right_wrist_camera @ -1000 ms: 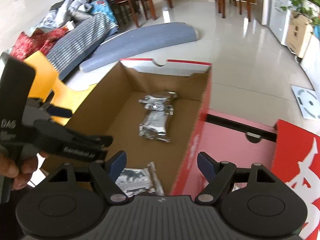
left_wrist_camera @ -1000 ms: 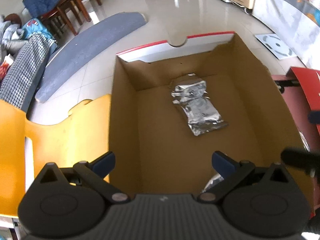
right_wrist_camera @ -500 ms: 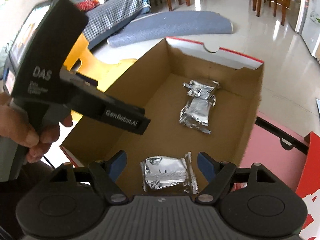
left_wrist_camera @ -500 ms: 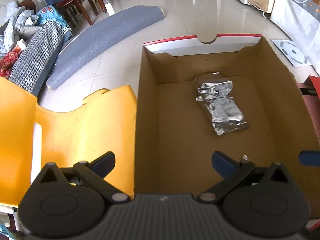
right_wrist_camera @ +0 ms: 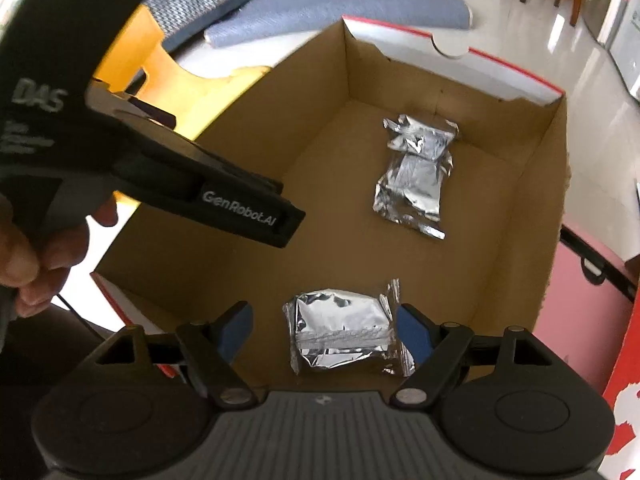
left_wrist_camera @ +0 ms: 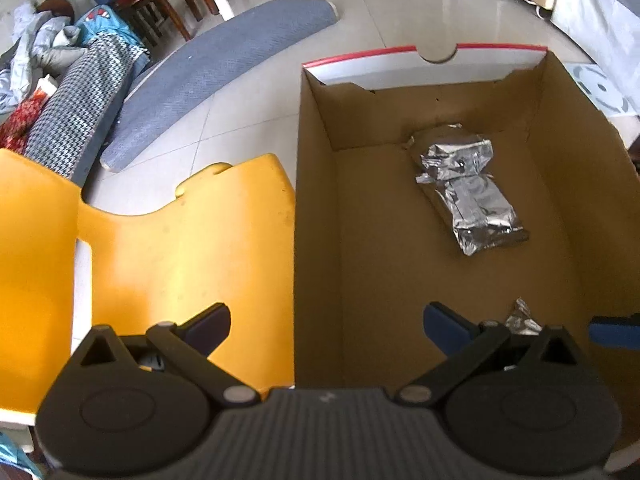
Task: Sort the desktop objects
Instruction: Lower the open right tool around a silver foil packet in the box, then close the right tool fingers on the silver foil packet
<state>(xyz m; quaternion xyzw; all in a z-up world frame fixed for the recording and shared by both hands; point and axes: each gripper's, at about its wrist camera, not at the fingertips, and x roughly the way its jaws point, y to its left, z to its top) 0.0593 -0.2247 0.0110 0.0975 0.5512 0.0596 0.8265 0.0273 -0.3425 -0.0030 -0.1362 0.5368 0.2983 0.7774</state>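
An open cardboard box point(left_wrist_camera: 320, 208) holds crumpled silver foil pouches point(left_wrist_camera: 468, 192) near its far end, two overlapping. My left gripper point(left_wrist_camera: 328, 322) is open and straddles the box's left wall, holding nothing. In the right wrist view a third foil pouch point(right_wrist_camera: 344, 328) lies flat on the box floor point(right_wrist_camera: 460, 272) at the near end. My right gripper point(right_wrist_camera: 324, 330) hangs open above it, with one blue fingertip on each side of it. The far pouches point(right_wrist_camera: 416, 176) lie beyond. The left gripper's black body point(right_wrist_camera: 180, 176) crosses that view at the left, held by a hand point(right_wrist_camera: 36, 264).
A yellow plastic chair point(left_wrist_camera: 160, 240) stands against the box's left side. A grey curved cushion point(left_wrist_camera: 224, 64) and a heap of clothes point(left_wrist_camera: 72, 80) lie on the tiled floor behind. A red lid point(right_wrist_camera: 624, 360) and a pink surface point(right_wrist_camera: 580, 300) adjoin the box on the right.
My left gripper has shifted left, from over the box interior to its left wall and the chair. My right gripper has moved left over the box, above the near pouch.
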